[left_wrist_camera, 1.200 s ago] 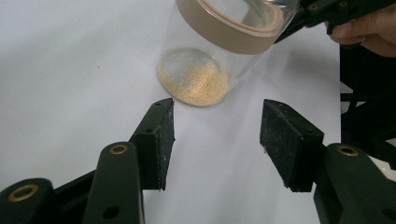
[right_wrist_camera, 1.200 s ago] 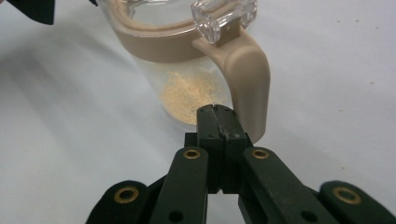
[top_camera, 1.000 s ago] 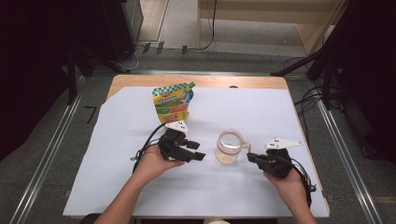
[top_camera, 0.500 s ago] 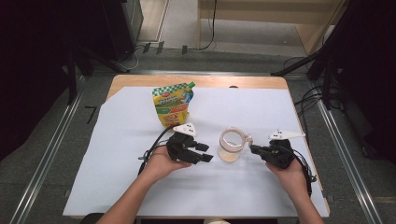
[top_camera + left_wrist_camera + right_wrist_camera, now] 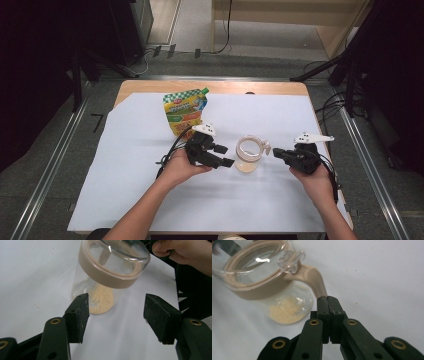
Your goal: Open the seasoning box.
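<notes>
White sheeting covered the wooden worktop [image 5: 150,90], with dark floor and cables all around it, and everything that mattered sat near the middle of the high view. Dead centre stood the glass jar [image 5: 248,152], clear-walled with a tan collar and a tan handle [image 5: 314,280], a shallow layer of pale grains [image 5: 101,300] lying on its bottom. Up and to the left of it the green and yellow snack pouch [image 5: 185,111] stood by itself, well apart from the jar and untouched.

The left gripper [image 5: 220,156] came in from the left of the jar, and its jaws had just been opening; in the left gripper view they stood spread with only bare sheet between them, the jar a little beyond the tips. That spread looked chosen to take the jar's body, probably to steady it.

The right gripper [image 5: 278,152] sat at the jar's right, jaws pressed flat together with nothing pinched. In the right gripper view those closed tips lay just under the end of the handle, near it or touching, I could not tell which. Closed like that, they read as a pointed tool lined up on the handle side, perhaps to nudge or hook it while the other hand took the hold. The lid [image 5: 257,258] looked seated on the collar, its clear tab poking toward the handle.
</notes>
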The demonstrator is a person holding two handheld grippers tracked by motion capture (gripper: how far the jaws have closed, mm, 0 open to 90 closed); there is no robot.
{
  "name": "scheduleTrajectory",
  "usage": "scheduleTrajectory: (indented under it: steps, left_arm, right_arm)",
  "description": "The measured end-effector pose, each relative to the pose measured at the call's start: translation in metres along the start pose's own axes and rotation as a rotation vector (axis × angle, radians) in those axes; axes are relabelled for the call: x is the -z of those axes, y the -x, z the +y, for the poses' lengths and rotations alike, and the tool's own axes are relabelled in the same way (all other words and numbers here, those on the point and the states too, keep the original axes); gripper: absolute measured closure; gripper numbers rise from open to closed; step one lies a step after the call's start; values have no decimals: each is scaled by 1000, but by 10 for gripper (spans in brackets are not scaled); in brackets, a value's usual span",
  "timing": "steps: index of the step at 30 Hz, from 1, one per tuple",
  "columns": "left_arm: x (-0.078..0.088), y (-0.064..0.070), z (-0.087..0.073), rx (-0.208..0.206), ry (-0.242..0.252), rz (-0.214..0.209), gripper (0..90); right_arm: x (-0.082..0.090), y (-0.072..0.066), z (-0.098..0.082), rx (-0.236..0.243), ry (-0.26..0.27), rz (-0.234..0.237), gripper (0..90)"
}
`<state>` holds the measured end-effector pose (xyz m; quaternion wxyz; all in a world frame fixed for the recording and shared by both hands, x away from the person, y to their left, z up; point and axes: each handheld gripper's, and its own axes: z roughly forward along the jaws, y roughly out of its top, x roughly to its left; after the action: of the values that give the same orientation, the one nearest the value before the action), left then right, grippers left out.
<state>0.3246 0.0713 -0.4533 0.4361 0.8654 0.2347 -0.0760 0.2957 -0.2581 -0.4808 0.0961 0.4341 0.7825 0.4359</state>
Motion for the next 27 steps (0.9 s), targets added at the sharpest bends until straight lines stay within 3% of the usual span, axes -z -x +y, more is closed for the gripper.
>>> scheduleTrajectory:
  steps: [4,7,12,18,19,23,27]
  left_arm:
    - [-6,1,11,-46,7,2,315]
    - [-10,2,16,-109,53,33,297]
    - [-18,2,24,-121,37,25,280]
    - [-29,4,27,-147,10,39,206]
    - [-31,4,26,-150,9,41,198]
    - [-39,4,24,-205,-13,70,161]
    - [-43,5,25,-216,11,78,136]
  right_arm:
    - [-6,-1,0,-17,-11,-11,900]
    - [-8,-2,1,-15,-9,-17,900]
    - [-9,0,2,-47,4,-15,900]
    - [-12,-2,2,-49,1,-3,900]
    - [-13,-3,1,-44,1,-18,900]
    - [-14,-3,0,-54,-2,-19,900]
    - [-15,-3,0,-53,-3,-27,900]
